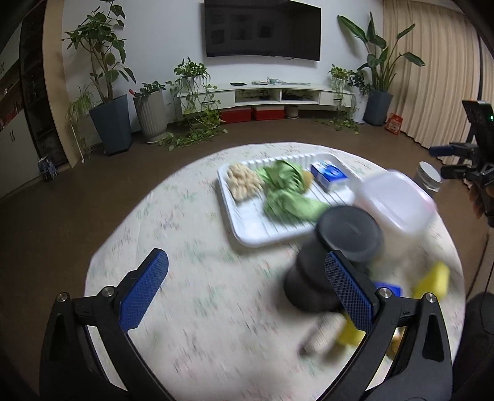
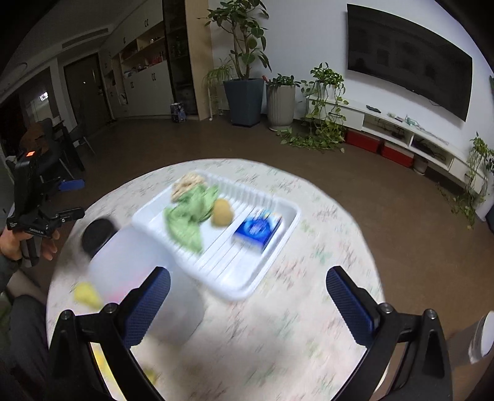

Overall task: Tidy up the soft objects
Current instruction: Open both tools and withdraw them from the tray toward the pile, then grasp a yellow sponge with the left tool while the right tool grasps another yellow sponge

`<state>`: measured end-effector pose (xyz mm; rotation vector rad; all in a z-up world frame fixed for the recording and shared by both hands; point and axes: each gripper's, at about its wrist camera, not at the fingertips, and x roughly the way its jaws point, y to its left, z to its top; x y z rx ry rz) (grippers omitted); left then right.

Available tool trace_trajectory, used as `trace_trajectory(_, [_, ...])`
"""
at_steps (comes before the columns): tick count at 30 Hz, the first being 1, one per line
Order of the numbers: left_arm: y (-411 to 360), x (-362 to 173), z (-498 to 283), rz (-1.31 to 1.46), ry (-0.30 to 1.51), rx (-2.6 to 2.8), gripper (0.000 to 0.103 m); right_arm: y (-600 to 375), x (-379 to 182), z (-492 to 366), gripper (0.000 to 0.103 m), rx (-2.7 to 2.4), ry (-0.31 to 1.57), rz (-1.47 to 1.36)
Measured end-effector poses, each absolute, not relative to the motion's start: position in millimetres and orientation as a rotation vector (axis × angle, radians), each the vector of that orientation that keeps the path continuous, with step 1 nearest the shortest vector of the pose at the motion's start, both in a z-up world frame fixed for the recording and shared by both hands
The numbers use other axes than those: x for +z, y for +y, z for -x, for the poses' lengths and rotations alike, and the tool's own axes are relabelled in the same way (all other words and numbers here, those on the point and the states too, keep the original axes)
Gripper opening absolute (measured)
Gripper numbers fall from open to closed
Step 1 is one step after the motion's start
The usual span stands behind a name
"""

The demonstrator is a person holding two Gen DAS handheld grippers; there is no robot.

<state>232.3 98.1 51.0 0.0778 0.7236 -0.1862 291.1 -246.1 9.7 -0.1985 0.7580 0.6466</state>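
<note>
Both wrist views angled down, near, sharing blurred tray (image 1: 247, 229) (image 2: 244, 287)

Home living room: wall-mounted TV (image 1: 262, 29), low media console (image 1: 265, 94) below it, potted plants (image 1: 106, 92) either side, curtains (image 1: 432, 71) right.

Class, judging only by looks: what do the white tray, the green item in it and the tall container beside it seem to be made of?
White tray: probably moulded plastic, glossy, with a ribbed floor and fluted rim.
Green item: looks like soft cloth, matte and crumpled into folds, though blurred.
Tall container: seemingly translucent, frosted plastic; the blur leaves this open.
</note>
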Motion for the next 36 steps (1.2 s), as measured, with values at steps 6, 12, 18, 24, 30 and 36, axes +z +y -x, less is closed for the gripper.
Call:
trace_trajectory(6, [82.0,42.4,-178.3,-0.059,0.73,-0.211,0.103,-250.6,-9.0,-231.5,0.103,0.676,0.773,0.134])
trace_trajectory(12, [59.3,37.0,-140.1,-0.08,0.715,-0.246,0.103,-239.7,-24.4,-181.5,0.103,0.712,0.777,0.112])
trace_trajectory(18, [44.3,28.7,-117.1,-0.038,0.712,-0.28,0.103,-224.0,-38.4,-141.4,0.103,0.741,0.781,0.093])
trace_trajectory(24, [23.3,15.2,-94.0,-0.036,0.685,-0.324,0.103,-206.6,-58.7,-113.0,0.103,0.748,0.801,0.073])
trace_trajectory(30, [4.1,2.6,-73.7,-0.013,0.69,-0.356,0.103,-199.0,-81.7,-93.7,0.103,0.74,0.831,-0.002])
trace_trajectory(36, [-3.2,-8.7,-74.0,0.007,0.698,-0.349,0.103,-196.9,-93.9,-80.6,0.103,0.701,0.841,-0.04])
